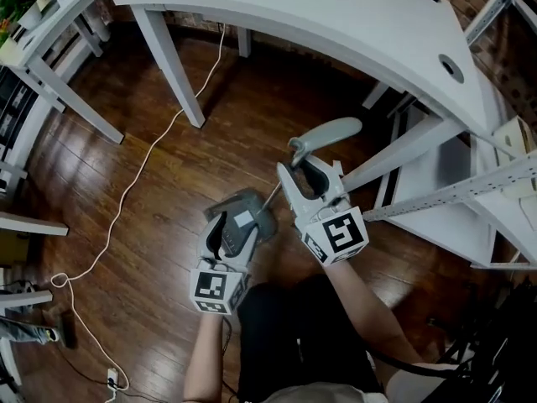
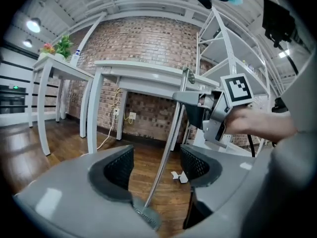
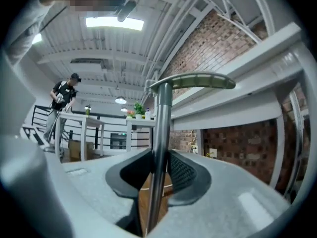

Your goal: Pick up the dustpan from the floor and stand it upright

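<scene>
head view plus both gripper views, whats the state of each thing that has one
dustpan: held by its pole, handle on top, pole leaning
right gripper: shut on the pole below the handle
left gripper: open, pole passes between its jaws untouched
cable: lying loose on the floor

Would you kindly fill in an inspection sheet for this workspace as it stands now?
Surface: dark, glossy wooden floor.
Job's things: dustpan with its pole leaning steeply and its handle on top; whether the pan touches the floor is unclear.
Clutter: small white scrap on the floor.
Grippers: right gripper shut on the pole below the handle; left gripper jaws apart, the pole between them untouched.
Cables: white cable trailing across the floor from under the desk.
Surroundings: white desk, metal rack, brick wall.
</scene>
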A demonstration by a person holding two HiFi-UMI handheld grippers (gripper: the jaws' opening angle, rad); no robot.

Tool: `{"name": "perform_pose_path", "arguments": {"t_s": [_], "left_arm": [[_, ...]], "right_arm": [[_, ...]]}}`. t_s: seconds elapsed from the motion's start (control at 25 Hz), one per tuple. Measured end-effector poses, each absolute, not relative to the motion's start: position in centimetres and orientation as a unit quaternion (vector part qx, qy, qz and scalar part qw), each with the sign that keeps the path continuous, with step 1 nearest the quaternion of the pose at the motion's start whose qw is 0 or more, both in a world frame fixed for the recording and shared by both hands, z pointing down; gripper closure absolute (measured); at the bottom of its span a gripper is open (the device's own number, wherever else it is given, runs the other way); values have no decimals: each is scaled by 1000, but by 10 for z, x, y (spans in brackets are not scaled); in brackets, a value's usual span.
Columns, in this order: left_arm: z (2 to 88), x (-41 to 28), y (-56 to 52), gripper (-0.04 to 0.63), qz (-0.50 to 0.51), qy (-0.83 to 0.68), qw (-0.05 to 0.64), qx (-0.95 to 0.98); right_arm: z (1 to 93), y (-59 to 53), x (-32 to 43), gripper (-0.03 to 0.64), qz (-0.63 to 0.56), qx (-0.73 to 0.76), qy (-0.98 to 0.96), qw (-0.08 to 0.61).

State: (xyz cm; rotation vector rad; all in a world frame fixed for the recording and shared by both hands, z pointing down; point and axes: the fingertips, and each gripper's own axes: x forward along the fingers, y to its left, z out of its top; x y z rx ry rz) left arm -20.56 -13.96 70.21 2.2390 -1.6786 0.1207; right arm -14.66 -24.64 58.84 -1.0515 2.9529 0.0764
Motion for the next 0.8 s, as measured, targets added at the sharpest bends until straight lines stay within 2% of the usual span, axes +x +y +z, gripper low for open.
{"name": "perform_pose_path", "arguments": {"t_s": [0.16,0.32,0.36,0.44,0.52,0.64,0.8], "left_arm": [[650,-223,-112,287,43,-609,211,763],[578,-233,-88,287,55,-616,224,753],[559,-234,-83,282,57,-615,225,753],[520,-241,-69,281,63,-616,227,751],[484,-247,-54,282,65,-616,228,751],[433,-254,-32,281,66,-613,226,754],[360,-254,2,281,65,-611,220,758]], "right_arm": [[599,-222,-169,526,42,-324,939,-103],[606,-202,-182,513,6,-290,936,-199],[607,-196,-184,478,-10,-281,934,-221],[610,-181,-182,350,-43,-276,922,-267],[605,-160,-173,319,-75,-286,908,-298],[559,-124,-150,318,-113,-319,899,-279],[449,-74,-116,318,-153,-381,890,-199]]}}
